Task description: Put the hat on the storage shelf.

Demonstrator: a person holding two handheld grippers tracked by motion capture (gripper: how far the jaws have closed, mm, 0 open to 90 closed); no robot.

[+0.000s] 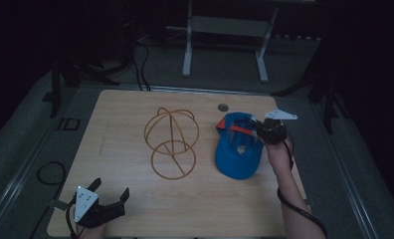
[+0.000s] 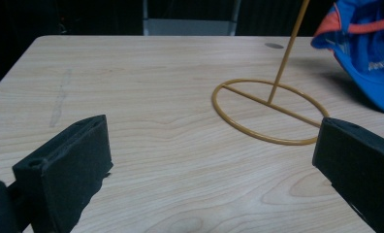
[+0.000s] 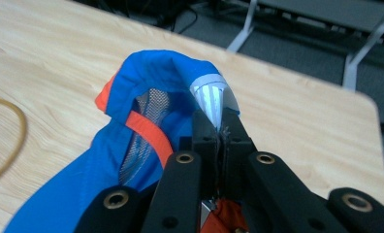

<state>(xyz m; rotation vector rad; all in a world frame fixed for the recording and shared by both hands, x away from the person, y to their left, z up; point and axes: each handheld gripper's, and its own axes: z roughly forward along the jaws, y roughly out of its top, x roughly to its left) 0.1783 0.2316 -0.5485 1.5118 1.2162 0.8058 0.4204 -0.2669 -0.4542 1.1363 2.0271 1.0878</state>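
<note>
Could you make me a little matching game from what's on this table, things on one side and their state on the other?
Things:
1. blue cap
2. wire stand
3. left tool
4. right tool

States:
A. jaws wide apart, nothing between them
B. stands untouched mid-table
C. pinched at its rim
D. jaws clamped on fabric

Pairs: 1-C, 2-B, 3-A, 4-D

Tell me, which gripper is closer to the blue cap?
Right. The right gripper is clamped on the blue cap at its back edge; the left gripper sits open at the table's near left corner, beyond the gold wire stand.
</note>
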